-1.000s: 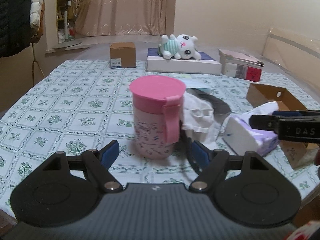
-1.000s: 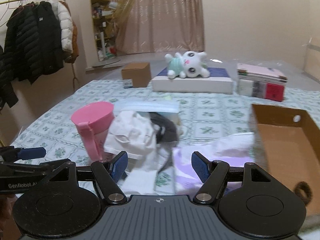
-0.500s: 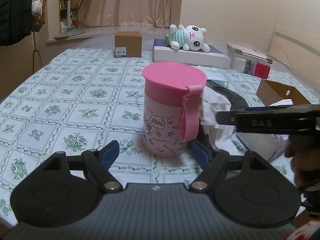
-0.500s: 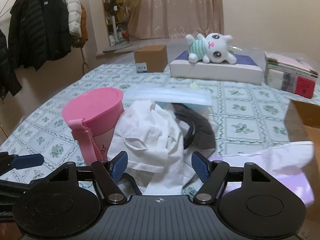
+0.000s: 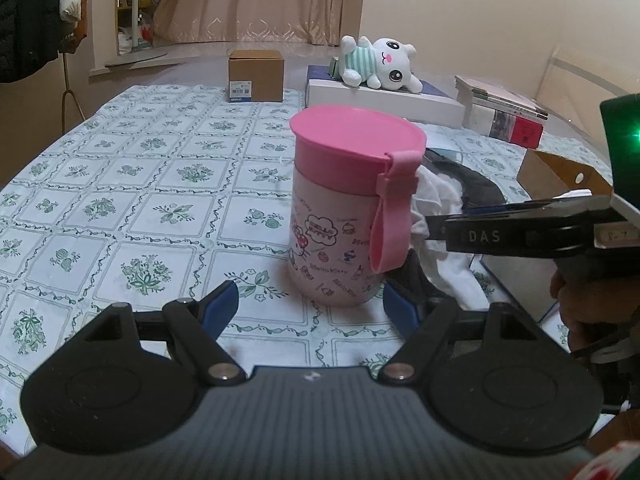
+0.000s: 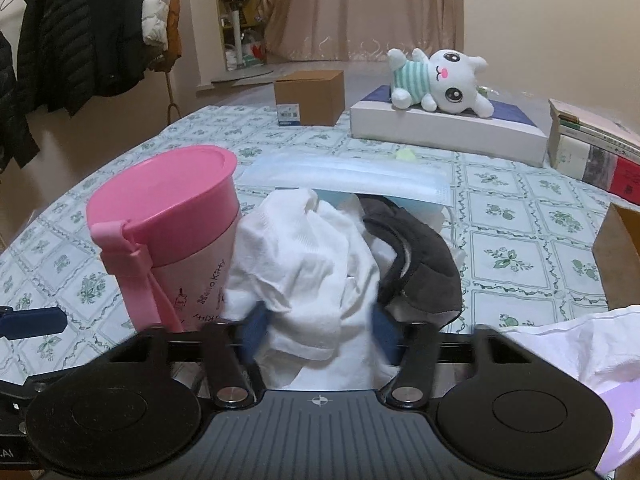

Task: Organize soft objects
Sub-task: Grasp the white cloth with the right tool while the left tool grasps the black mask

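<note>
The white cloth (image 6: pixel 304 272) is a crumpled heap on the table (image 6: pixel 516 240), in the middle of the right wrist view. It has no clear long axis; the heap rises from the gripper up toward 12 o'clock, and no end can be called its front. The cloth is thin, soft and full of folds. Its lower edge is hidden behind the right gripper (image 6: pixel 318 330), so its full size cannot be told.

The blue pads of this gripper are blurred and are closing, with the cloth between them. I cannot tell if they press it already.

At 3 o'clock of the cloth a dark grey fabric piece (image 6: pixel 424 264) lies touching it. At 12 o'clock, behind the heap, lies a pale blue face mask pack (image 6: pixel 344 174). At 9 o'clock the pink cup (image 6: pixel 168 216) stands upright, touching the cloth.

In the left wrist view the left gripper (image 5: pixel 310 306) is wide open, its fingers on both sides of the cup base, not pressing it. At 3 o'clock a hand (image 5: pixel 580 300) is partly cut off by the edge.
</note>
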Demonstrator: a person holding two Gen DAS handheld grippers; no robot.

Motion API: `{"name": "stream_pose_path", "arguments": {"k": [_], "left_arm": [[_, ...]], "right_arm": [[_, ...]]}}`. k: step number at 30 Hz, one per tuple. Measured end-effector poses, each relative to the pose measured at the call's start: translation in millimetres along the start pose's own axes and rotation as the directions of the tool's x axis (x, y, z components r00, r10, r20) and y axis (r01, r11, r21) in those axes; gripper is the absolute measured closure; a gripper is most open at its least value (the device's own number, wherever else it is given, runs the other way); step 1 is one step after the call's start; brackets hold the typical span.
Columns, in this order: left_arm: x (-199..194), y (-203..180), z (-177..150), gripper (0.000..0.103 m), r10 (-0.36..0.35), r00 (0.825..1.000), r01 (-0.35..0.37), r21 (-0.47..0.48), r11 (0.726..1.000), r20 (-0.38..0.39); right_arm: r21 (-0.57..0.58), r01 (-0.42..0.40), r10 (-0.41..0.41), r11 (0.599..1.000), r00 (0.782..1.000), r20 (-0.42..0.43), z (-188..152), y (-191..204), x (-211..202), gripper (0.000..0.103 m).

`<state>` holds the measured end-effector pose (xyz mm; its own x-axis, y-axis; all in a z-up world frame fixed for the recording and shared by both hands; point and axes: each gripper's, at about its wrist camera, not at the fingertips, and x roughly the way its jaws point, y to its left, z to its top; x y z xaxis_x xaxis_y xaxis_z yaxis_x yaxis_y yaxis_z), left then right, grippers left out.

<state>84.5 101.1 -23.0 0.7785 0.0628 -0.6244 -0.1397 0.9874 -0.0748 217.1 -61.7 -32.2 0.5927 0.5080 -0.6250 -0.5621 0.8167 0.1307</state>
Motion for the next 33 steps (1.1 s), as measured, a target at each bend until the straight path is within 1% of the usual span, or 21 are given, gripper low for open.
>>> {"name": "stream_pose_path", "arguments": {"k": [1, 2, 3, 7, 10, 16, 22, 28, 33], "left_arm": [[-1, -1, 0, 0.026, -0.001, 1.0, 0.001, 0.0, 1.0, 0.001], [-2, -1, 0, 0.026, -0.003, 1.0, 0.003, 0.002, 1.0, 0.002], [-3, -2, 0, 0.026, -0.003, 1.0, 0.003, 0.004, 1.0, 0.003], [-7, -6, 0, 0.026, -0.007, 1.0, 0.007, 0.009, 1.0, 0.008], [-12, -10, 1, 0.026, -0.014, 1.0, 0.014, 0.014, 1.0, 0.016], [-25, -22, 2, 0.026, -0.04, 0.999, 0.039, 0.033, 0.999, 0.031], [-28, -39, 1, 0.026, -0.068, 0.997, 0.066, 0.068, 0.996, 0.029], [-16, -56, -3, 0.027, -0.074, 0.997, 0.072, 0.071, 0.995, 0.019], [5, -69, -6, 0.032, -0.09, 0.996, 0.091, 0.056, 0.994, -0.018]], "right_arm": [[-0.004, 0.0, 0.0, 1.0, 1.0, -0.001, 0, 1, -1, 0.071], [-0.008, 0.002, -0.002, 1.0, 1.0, 0.001, -1, 1, -2, 0.076], [-0.011, 0.005, -0.004, 1.0, 1.0, 0.003, -1, 2, -3, 0.087], [-0.017, 0.016, -0.016, 1.0, 1.0, 0.021, -3, 3, -17, 0.093], [-0.013, 0.02, -0.019, 1.0, 0.999, 0.038, -3, 3, -32, 0.094], [0.002, 0.043, -0.043, 0.999, 0.994, 0.097, -3, -1, -75, 0.095], [0.015, 0.091, -0.092, 0.996, 0.985, 0.148, -2, -14, -115, 0.095], [0.039, 0.139, -0.144, 0.99, 0.975, 0.171, -7, -32, -146, 0.095], [0.07, 0.174, -0.184, 0.982, 0.966, 0.181, -14, -49, -161, 0.095]]}}
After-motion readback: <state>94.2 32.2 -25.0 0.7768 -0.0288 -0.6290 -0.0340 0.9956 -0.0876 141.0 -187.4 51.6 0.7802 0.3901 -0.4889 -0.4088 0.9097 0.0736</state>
